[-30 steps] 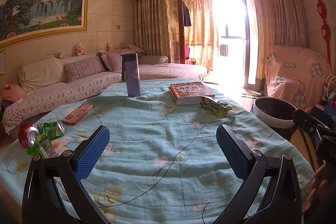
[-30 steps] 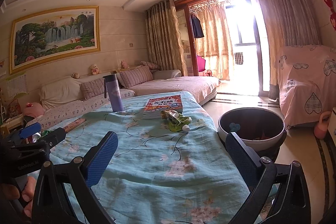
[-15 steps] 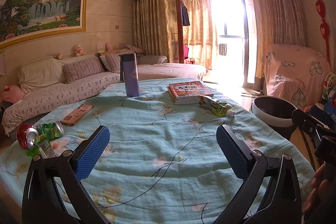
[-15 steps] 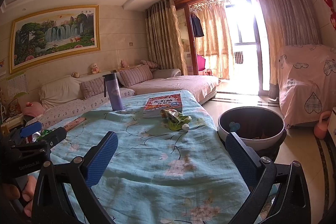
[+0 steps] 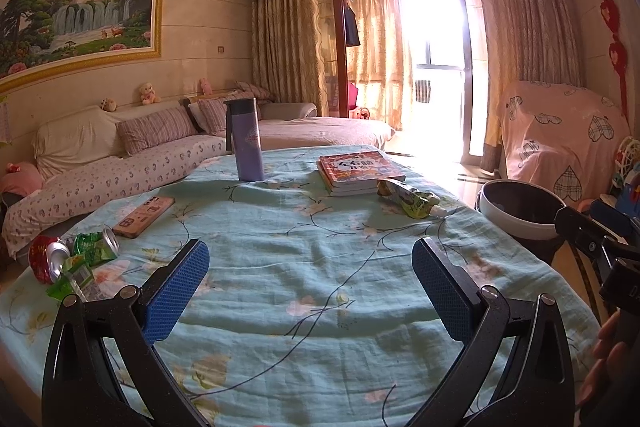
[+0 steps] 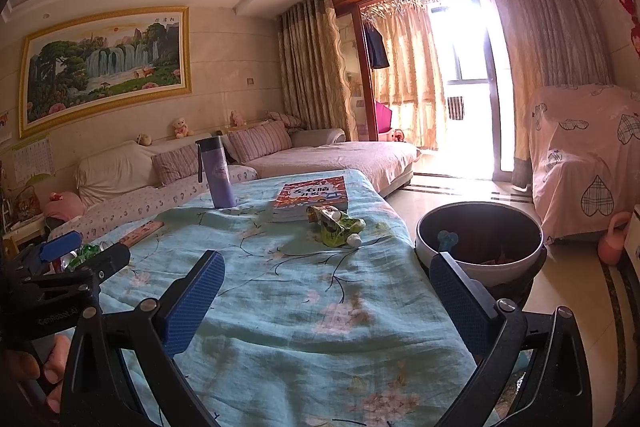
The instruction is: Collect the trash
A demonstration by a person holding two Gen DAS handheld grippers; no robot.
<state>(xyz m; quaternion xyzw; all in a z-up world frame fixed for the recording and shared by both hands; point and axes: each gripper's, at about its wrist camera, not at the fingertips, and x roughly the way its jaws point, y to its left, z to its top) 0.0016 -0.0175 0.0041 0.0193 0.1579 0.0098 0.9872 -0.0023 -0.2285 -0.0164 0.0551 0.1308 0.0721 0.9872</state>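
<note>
A crushed red can [image 5: 46, 261] lies with a green can [image 5: 98, 245] and green wrappers [image 5: 74, 273] at the table's left edge. A crumpled green pouch [image 5: 410, 201] lies by the books at the far right; it also shows in the right wrist view [image 6: 338, 227]. A round bin [image 6: 480, 247] stands on the floor right of the table. My left gripper [image 5: 310, 279] is open and empty over the near tablecloth. My right gripper [image 6: 326, 285] is open and empty, short of the pouch.
A purple flask [image 5: 245, 143] stands at the table's far side. A stack of books [image 5: 356, 171] lies beside the pouch. A pink remote [image 5: 144, 215] lies left of centre. A sofa runs along the far wall. A covered chair [image 6: 580, 155] stands behind the bin.
Both views have shifted only slightly. Both grippers stay open and nothing on the table has moved.
</note>
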